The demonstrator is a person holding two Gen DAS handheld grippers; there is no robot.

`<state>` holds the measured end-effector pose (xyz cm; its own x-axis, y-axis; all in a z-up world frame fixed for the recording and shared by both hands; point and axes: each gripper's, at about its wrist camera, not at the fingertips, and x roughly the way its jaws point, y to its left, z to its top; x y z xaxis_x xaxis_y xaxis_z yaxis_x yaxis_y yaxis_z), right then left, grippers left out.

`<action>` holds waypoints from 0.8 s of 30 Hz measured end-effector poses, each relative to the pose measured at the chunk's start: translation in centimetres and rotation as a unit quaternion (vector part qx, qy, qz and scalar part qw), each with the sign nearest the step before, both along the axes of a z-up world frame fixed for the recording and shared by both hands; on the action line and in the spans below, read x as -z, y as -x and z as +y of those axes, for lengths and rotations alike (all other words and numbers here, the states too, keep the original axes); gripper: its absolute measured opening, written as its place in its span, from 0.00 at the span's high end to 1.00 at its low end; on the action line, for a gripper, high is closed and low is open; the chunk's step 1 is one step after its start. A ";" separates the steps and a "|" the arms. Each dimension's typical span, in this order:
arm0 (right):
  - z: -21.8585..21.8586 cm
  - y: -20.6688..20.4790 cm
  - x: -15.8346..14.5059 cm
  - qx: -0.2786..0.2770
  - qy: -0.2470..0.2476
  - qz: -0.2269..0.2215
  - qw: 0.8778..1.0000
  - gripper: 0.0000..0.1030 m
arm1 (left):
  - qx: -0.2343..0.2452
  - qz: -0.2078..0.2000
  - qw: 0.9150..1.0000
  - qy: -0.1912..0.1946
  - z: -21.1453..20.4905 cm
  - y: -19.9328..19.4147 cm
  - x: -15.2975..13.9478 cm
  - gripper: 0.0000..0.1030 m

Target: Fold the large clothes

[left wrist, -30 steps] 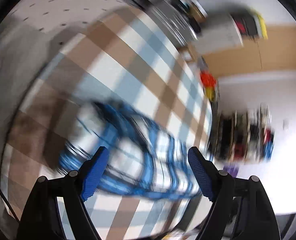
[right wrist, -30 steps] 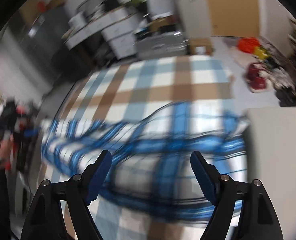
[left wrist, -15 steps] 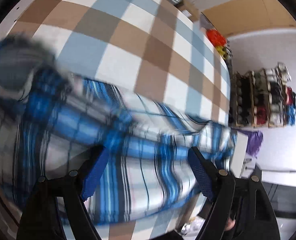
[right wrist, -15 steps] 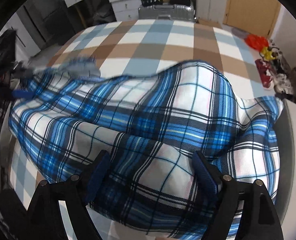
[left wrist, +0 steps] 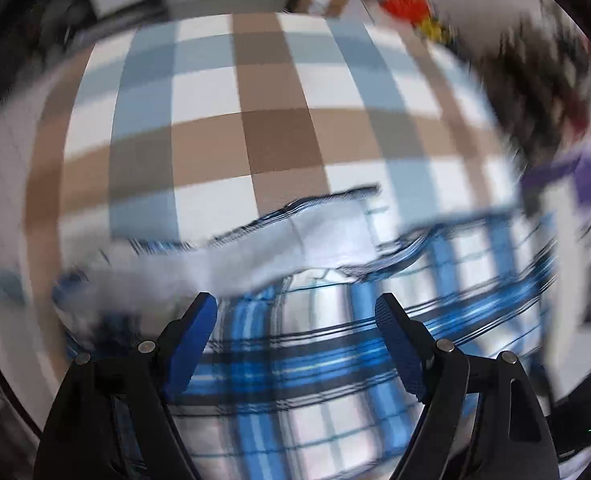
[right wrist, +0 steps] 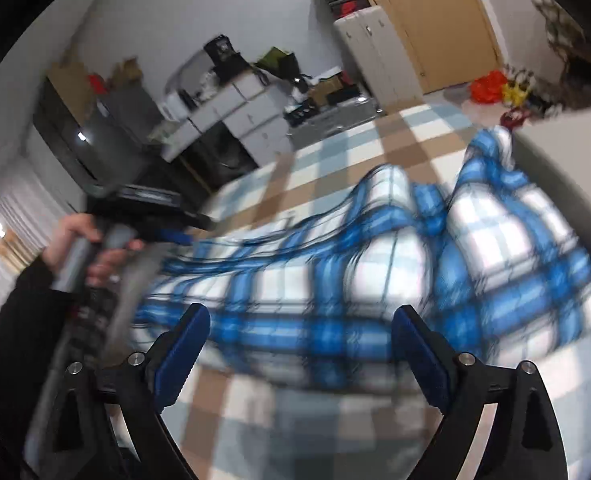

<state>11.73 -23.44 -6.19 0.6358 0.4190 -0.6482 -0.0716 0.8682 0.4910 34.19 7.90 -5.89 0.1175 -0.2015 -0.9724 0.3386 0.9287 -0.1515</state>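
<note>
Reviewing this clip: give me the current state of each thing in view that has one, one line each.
Plaid shirt: lying rumpled on the bed, not yet folded flat.
Left gripper: open over the shirt, nothing gripped.
Right gripper: jaws opening, nothing between them.
Checked bedspread: spread flat under the shirt.
Door: shut.

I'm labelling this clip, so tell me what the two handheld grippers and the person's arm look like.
Both the left gripper and right gripper have black angular frames with silver rivets and blue textured pads lining their fingers. In the right wrist view, the hand grips a grey handle beneath a black body and wears a black sleeve. No cables or markings are discernible.
</note>
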 end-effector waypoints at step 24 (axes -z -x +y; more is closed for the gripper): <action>-0.5 0.7 0.4 -0.030 -0.042 -0.025 0.998 0.09 | 0.164 -0.125 0.971 -0.118 -1.0 6.6 1.2 1.00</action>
